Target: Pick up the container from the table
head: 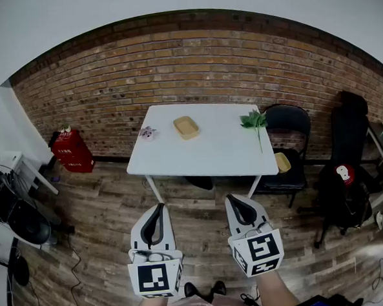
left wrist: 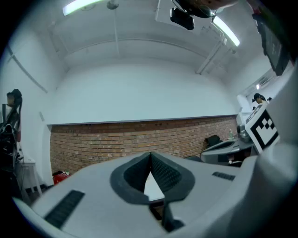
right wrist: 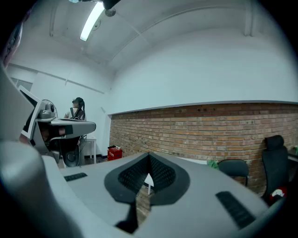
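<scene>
A shallow tan container (head: pixel 186 127) lies on the white table (head: pixel 204 151), toward its far left part. Both grippers hang well short of the table, over the wooden floor. My left gripper (head: pixel 158 208) is shut, its tips meeting with nothing between them. My right gripper (head: pixel 235 199) is shut too, also empty. In the left gripper view the jaw tips (left wrist: pixel 150 154) touch in front of the brick wall. In the right gripper view the tips (right wrist: pixel 149 155) touch as well, and the table edge shows through the gap below them.
A green leafy sprig (head: pixel 255 121) and a small pale object (head: pixel 147 132) lie on the table. A black chair (head: pixel 288 151) with a tan dish stands at its right, a black bag (head: pixel 343 172) farther right, a red box (head: pixel 72 150) at left by the brick wall (head: pixel 199 64).
</scene>
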Motion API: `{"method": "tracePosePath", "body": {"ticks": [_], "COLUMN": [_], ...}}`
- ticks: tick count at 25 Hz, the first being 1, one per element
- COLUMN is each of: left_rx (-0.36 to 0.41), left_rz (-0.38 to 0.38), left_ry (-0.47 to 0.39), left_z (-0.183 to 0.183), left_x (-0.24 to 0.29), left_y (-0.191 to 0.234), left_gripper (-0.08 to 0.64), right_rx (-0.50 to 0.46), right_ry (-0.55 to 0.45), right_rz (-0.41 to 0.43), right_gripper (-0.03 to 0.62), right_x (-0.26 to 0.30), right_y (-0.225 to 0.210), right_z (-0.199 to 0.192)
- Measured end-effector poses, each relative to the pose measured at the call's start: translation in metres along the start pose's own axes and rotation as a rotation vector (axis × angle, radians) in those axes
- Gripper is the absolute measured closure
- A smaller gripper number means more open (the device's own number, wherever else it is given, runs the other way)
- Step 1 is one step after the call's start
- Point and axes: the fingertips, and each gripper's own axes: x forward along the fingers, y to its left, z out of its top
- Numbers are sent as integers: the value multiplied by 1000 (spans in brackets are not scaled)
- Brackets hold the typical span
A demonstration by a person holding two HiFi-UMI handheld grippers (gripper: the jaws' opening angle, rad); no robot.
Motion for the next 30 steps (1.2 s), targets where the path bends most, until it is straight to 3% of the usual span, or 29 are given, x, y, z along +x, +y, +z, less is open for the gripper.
{"method": "tracePosePath", "body": {"ticks": [6, 7, 8, 17, 21, 30], "left_rx": [0, 1, 2, 10, -29, -39], "left_rz": [2, 4, 7, 48, 73, 88], "left_ry": [11, 10, 10, 36, 34, 73], "left_z": [-3, -3, -3, -7, -11, -37], "left_x": [-4, -5, -5, -5, -1, 29], "left_y": [-6, -7, -8, -28, -36, -22], "left_gripper": [551, 551, 551, 551, 551, 551], "right_rx": [30, 42, 48, 30, 4, -3], "right_ry": [4, 9, 8, -4, 1, 37], "right_rz": [-3, 17, 28, 36, 48, 53], "right_gripper": [588, 426, 368, 402, 403, 410], "right_x": [-6, -6, -6, -15, -13, 23], "right_y": [-6, -6, -7, -33, -44, -62], "right_z": [-5, -6, -6, -10, -15, -28]}}
